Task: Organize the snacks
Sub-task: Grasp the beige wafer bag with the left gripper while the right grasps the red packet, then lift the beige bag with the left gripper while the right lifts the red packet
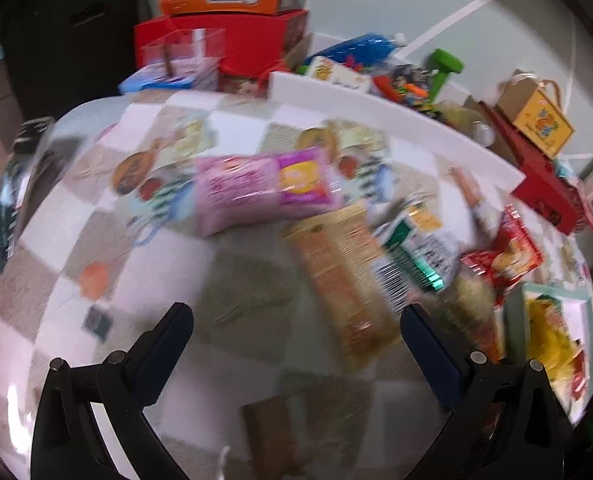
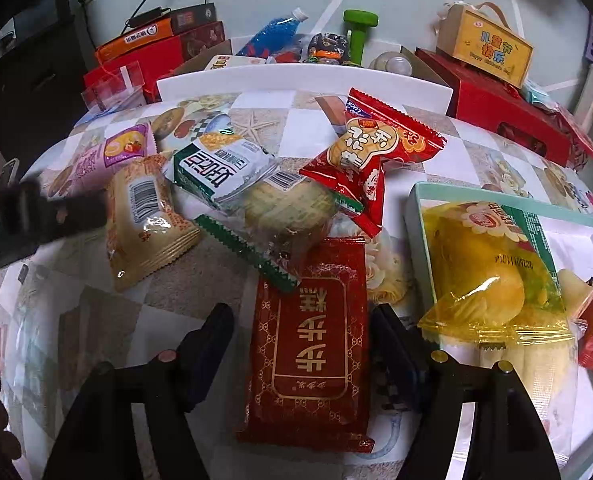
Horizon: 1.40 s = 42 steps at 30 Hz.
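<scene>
In the right wrist view a dark red packet with gold characters (image 2: 310,344) lies flat on the checked tablecloth between the fingers of my right gripper (image 2: 300,332). The gripper is open, with a gap showing at its left finger (image 2: 212,332). A teal tray (image 2: 416,208) to the right holds a yellow packet (image 2: 488,264). Beyond lie a red packet (image 2: 368,152), a green-white packet (image 2: 224,168), a tan packet (image 2: 144,216) and a pink packet (image 2: 108,152). The left wrist view is blurred. My left gripper (image 1: 296,320) hangs open and empty above the cloth, near the tan packet (image 1: 336,272).
A white board (image 2: 296,80) edges the table's far side. Behind it stand red boxes (image 2: 516,112), a yellow gift box (image 2: 484,52), a green dumbbell (image 2: 358,32) and a blue bottle (image 2: 276,32). A clear plastic box (image 2: 112,88) sits at the back left.
</scene>
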Available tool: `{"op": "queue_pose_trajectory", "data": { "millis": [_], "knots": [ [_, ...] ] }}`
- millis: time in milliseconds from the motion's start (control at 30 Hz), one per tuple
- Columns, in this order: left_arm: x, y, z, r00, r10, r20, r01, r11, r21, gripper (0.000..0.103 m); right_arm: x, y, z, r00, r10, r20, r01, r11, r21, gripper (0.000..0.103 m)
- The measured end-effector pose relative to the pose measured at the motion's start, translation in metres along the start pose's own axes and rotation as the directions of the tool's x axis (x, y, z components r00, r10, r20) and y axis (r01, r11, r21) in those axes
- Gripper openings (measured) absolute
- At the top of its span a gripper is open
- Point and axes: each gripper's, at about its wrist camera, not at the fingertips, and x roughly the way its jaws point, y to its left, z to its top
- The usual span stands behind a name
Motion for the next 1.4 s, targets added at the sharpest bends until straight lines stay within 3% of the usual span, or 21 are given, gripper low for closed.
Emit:
{"op": "queue_pose_trajectory", "data": {
  "millis": [100, 333, 400, 433, 667, 867, 1167, 1400],
  "knots": [
    [0.009, -0.014, 0.009, 0.999, -0.033, -0.004, 0.033, 0.999, 0.021, 0.103, 0.000, -0.001, 0.000, 1.000, 0.002, -0.002, -0.002, 1.000, 0.002, 0.075],
    [0.037, -0.026, 0.019, 0.999, 0.003, -0.050, -0.001, 0.999, 0.036, 0.102, 0.000, -0.003, 0.001, 1.000, 0.004, -0.012, -0.004, 1.000, 0.005, 0.074],
    [0.042, -0.022, 0.016, 0.998, 0.000, -0.070, 0.002, 1.000, 0.029, 0.088, 0.000, -0.004, 0.001, 1.000, 0.003, -0.015, -0.002, 1.000, 0.007, 0.073],
    [0.042, -0.020, 0.014, 0.997, -0.008, -0.073, 0.010, 1.000, 0.025, 0.087, 0.000, -0.005, 0.001, 1.000, 0.002, -0.015, -0.002, 1.000, 0.008, 0.072],
    [0.032, -0.009, 0.003, 0.998, 0.041, -0.047, -0.038, 0.997, 0.067, 0.050, -0.002, -0.009, -0.001, 1.000, 0.004, -0.016, -0.003, 1.000, 0.010, 0.064],
    [0.017, 0.003, -0.020, 0.998, 0.048, -0.035, -0.046, 0.996, 0.071, 0.047, -0.005, -0.012, -0.003, 1.000, 0.007, -0.016, -0.007, 1.000, 0.014, 0.056],
    [0.002, -0.002, -0.049, 0.996, 0.077, -0.036, -0.073, 0.992, 0.107, 0.047, -0.010, -0.004, -0.008, 1.000, -0.004, -0.021, 0.004, 1.000, -0.008, 0.054],
    [0.001, -0.007, -0.054, 0.994, 0.105, -0.029, -0.100, 0.986, 0.135, 0.048, -0.012, 0.010, -0.011, 1.000, 0.011, -0.023, -0.012, 0.999, -0.041, 0.054]
  ]
}}
